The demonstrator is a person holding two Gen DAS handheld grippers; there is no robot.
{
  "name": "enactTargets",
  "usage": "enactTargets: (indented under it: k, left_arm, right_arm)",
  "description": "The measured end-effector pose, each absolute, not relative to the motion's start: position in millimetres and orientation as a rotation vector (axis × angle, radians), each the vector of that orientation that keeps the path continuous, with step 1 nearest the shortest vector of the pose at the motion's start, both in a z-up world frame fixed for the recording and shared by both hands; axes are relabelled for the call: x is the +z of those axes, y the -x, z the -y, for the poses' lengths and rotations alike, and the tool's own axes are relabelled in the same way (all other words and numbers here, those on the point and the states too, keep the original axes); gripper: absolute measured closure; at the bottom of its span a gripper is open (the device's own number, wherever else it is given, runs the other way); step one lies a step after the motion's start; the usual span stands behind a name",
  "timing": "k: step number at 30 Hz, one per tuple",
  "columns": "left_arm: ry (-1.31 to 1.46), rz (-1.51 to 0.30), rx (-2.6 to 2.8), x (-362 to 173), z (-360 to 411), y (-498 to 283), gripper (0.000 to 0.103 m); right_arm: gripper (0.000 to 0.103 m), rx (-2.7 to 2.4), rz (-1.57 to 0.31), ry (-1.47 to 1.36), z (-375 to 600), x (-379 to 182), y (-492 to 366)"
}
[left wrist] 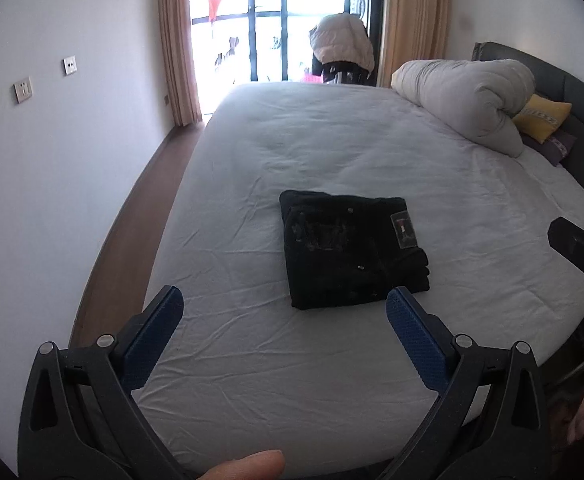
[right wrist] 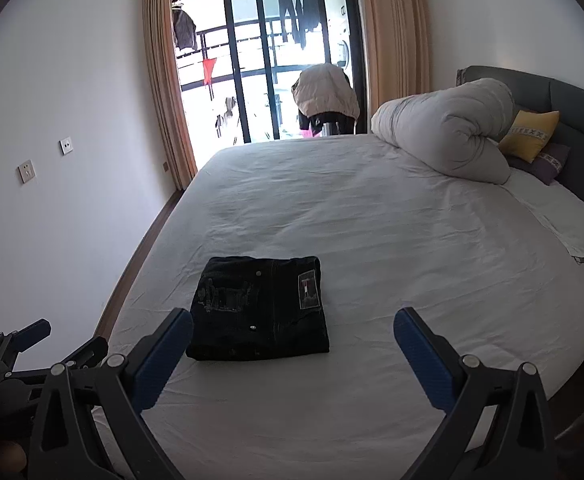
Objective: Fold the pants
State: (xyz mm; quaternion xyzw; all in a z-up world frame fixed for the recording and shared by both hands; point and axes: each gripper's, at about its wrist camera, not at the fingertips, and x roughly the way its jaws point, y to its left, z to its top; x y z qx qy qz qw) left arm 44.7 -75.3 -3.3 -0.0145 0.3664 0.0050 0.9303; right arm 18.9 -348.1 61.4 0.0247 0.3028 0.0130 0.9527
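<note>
- Pants (left wrist: 352, 254): black, folded into a compact near-square bundle, lying flat on the bed (left wrist: 332, 152) near its foot edge, toward the side by the bare wall.
- Orientation: the bundle's slightly longer side runs across the bed, roughly parallel to the foot edge. Folded layers are stacked at the end facing the headboard (right wrist: 572, 100) side; a rectangular patch (right wrist: 308, 290) sits on top near that same end.
- Small metal studs show on the top surface; a paler worn area lies toward the wall side.
- Left hand-held gripper (left wrist: 283, 314): fingers spread wide, nothing between them, held above the sheet just short of the bundle's near edge, not touching it.
- Right hand-held gripper (right wrist: 294, 334): fingers likewise spread wide and empty; in its own view the bundle sits between the fingertips and slightly left, apart from both.
- A fingertip (left wrist: 251, 464) shows at the bottom edge of the left view.
- Rolled duvet (right wrist: 448, 132) and yellow cushion (right wrist: 530, 134) lie at the headboard end, well apart from the pants.
</note>
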Motion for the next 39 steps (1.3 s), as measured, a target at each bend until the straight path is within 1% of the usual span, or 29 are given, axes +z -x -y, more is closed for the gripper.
enactTargets:
  k: [14, 39]
  left_arm:
    - [0.047, -0.791, 0.010, -19, 70, -65, 0.000]
    - [0.046, -0.794, 0.013, -21, 71, -64, 0.000]
  right_arm:
    - [0.000, 0.031, -0.666, -0.025, 342, 49, -31]
    - [0.000, 0.036, -0.690, -0.023, 342, 42, -34]
